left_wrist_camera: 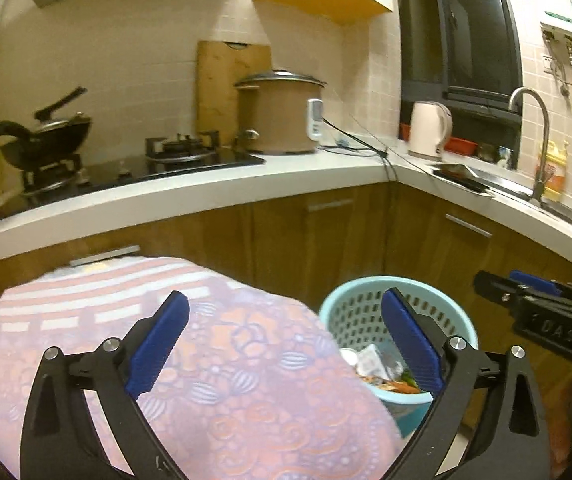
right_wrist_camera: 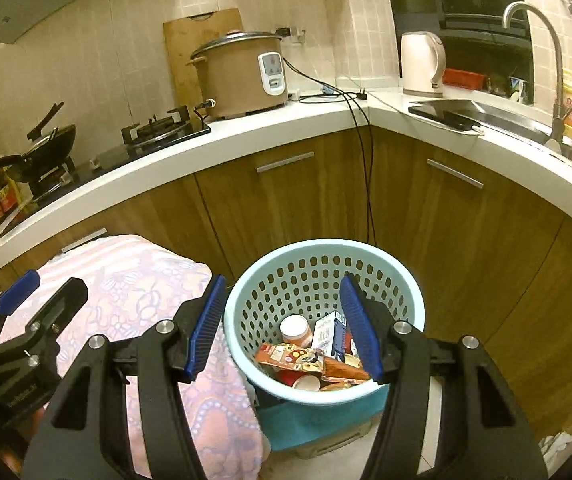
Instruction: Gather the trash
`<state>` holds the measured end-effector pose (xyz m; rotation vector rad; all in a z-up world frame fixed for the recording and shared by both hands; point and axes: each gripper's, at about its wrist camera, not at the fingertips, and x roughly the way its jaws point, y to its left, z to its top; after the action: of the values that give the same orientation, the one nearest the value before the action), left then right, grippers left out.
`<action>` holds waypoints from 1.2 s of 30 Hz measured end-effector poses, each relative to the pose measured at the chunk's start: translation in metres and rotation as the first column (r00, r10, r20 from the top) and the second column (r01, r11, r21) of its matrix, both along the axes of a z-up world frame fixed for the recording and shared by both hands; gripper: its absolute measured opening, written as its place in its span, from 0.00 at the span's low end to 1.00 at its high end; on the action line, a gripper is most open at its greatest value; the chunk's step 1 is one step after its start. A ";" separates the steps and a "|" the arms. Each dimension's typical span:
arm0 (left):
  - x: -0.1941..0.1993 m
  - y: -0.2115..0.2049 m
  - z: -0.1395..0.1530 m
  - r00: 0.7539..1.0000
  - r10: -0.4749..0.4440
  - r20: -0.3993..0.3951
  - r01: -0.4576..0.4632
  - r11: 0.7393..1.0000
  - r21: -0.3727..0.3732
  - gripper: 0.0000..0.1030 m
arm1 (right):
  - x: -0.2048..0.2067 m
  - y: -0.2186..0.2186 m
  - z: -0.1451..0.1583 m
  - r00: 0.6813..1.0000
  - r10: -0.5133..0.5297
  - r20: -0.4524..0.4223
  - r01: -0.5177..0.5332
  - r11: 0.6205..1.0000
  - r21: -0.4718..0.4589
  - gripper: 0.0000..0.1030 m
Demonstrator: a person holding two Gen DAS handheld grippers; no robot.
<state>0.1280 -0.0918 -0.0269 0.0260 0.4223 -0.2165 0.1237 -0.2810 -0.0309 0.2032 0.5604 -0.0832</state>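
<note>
Kitchen corner, tiled walls, wood cabinet doors under white L-shaped surface (right_wrist_camera: 325,120). On it: rice cooker (right_wrist_camera: 242,76), cutting board (right_wrist_camera: 190,40) leaning behind, gas hob (right_wrist_camera: 158,130), wok (right_wrist_camera: 46,148), white kettle (right_wrist_camera: 421,64), sink faucet (right_wrist_camera: 545,60).

Light blue perforated basket (right_wrist_camera: 321,264) on floor by cabinets, holding trash (right_wrist_camera: 317,356): cartons, cups, wrappers; print unreadable. Pink patterned cloth (left_wrist_camera: 206,360) just beside basket.

Left tool (left_wrist_camera: 286,344) spread wide, empty, above cloth. Right tool (right_wrist_camera: 282,328) spread, empty, over basket; casing lettering "DAS".
</note>
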 end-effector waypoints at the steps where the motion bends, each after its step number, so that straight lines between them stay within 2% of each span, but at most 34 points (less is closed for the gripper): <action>1: -0.001 0.002 -0.002 1.000 -0.001 -0.002 0.001 1.000 -0.001 0.91 | -0.002 0.002 -0.001 1.000 -0.009 0.003 0.009 1.000 -0.003 0.61; 3: -0.002 0.005 -0.009 1.000 0.008 -0.005 -0.008 1.000 0.007 0.91 | -0.006 0.005 -0.003 1.000 -0.015 0.006 0.015 1.000 0.000 0.63; 6: -0.003 0.002 -0.016 0.999 0.052 0.007 -0.053 0.997 0.064 0.91 | -0.013 0.010 -0.004 1.000 -0.021 0.017 0.021 1.000 -0.010 0.67; 10: -0.002 0.002 -0.016 0.999 0.046 0.003 -0.046 0.996 0.072 0.91 | -0.018 0.015 -0.001 0.999 -0.033 0.027 0.034 0.999 -0.028 0.71; 17: 0.000 0.012 -0.018 0.999 0.042 -0.010 -0.042 0.998 0.041 0.92 | -0.024 0.024 -0.006 0.997 -0.062 0.038 0.065 0.996 -0.058 0.72; 36: 0.001 0.023 -0.017 0.999 0.051 -0.013 -0.051 0.999 0.013 0.92 | -0.016 0.030 -0.017 0.998 -0.062 0.024 0.063 0.997 -0.051 0.73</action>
<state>0.1292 -0.0692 -0.0438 0.0259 0.4370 -0.1640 0.1075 -0.2514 -0.0478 0.1710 0.5288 -0.1562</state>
